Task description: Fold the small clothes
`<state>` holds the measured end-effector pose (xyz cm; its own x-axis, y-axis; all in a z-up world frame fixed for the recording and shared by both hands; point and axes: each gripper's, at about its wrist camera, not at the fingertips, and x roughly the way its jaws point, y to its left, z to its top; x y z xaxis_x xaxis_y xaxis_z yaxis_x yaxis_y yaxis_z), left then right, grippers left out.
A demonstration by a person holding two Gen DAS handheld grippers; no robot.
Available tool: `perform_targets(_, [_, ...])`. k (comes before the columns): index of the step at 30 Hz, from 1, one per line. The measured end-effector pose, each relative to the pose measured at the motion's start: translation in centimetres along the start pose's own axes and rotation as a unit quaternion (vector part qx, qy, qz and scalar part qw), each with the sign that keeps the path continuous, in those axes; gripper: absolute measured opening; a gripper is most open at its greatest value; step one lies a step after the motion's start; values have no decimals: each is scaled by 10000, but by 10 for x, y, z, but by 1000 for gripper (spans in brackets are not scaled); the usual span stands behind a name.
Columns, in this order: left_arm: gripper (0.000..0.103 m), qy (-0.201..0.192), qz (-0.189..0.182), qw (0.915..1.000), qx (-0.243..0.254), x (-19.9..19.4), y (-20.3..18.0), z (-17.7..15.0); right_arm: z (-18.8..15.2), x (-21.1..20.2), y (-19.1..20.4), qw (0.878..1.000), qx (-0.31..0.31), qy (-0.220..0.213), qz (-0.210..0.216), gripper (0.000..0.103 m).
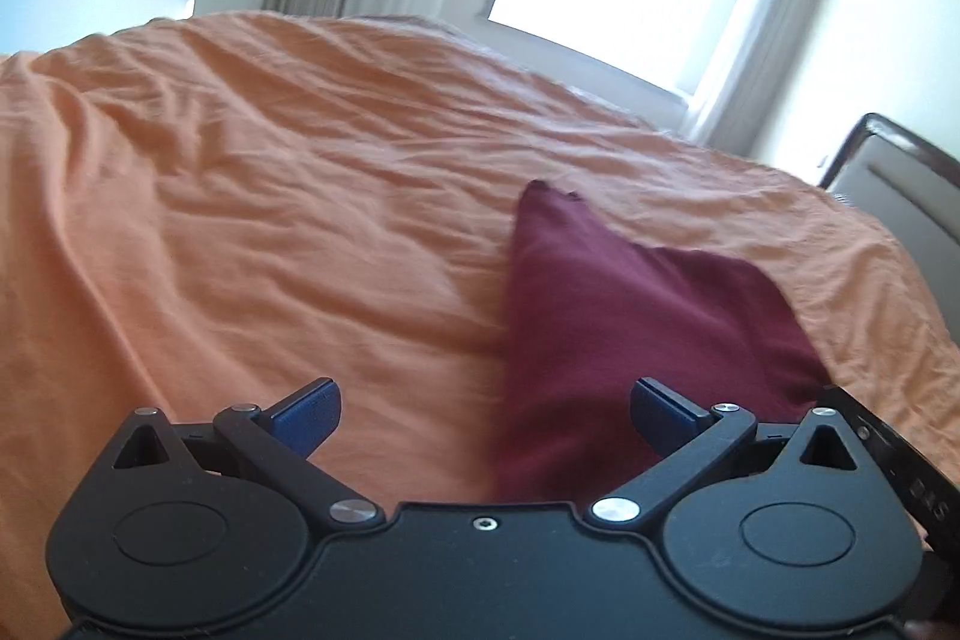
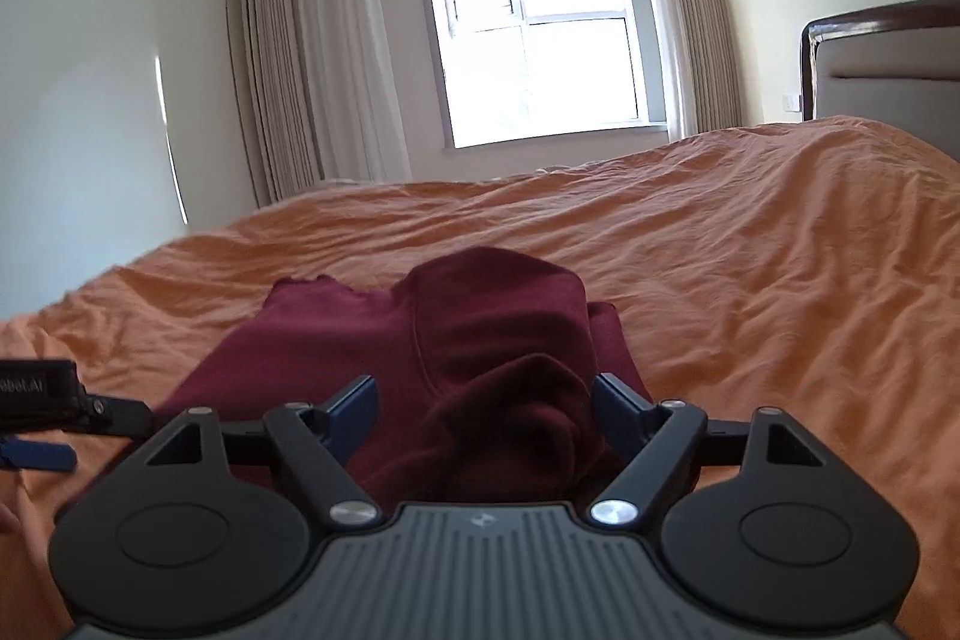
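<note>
A dark maroon garment (image 1: 618, 316) lies on the orange bedsheet (image 1: 270, 196), partly folded. My left gripper (image 1: 486, 415) is open and empty; the garment's left edge runs between its blue fingers, its right finger over the cloth. In the right wrist view the garment (image 2: 480, 334) is bunched, with a raised fold in the middle. My right gripper (image 2: 486, 412) is open, its fingers on either side of the bunched near part, not closed on it. The left gripper (image 2: 42, 412) shows at the left edge of the right wrist view.
The orange sheet (image 2: 750, 250) covers the whole bed and is wrinkled. A padded headboard (image 2: 888, 64) stands at the right. A window (image 2: 540, 40) and curtains (image 2: 312, 58) are beyond the far side of the bed.
</note>
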<state>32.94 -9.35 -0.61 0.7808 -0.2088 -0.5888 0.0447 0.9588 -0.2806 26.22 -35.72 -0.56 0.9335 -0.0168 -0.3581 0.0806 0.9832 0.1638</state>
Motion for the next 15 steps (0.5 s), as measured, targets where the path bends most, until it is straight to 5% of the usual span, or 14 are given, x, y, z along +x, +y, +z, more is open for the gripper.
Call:
perform_targets(5, [102,122,90,9998,-94,5,9,-2,-16,5,-7,9965,-593,105,-579,80])
perform_targets(15, [103,161,-138,9995,247,10,0,2,-20,-2,-32,9992,-250,120,-279,84])
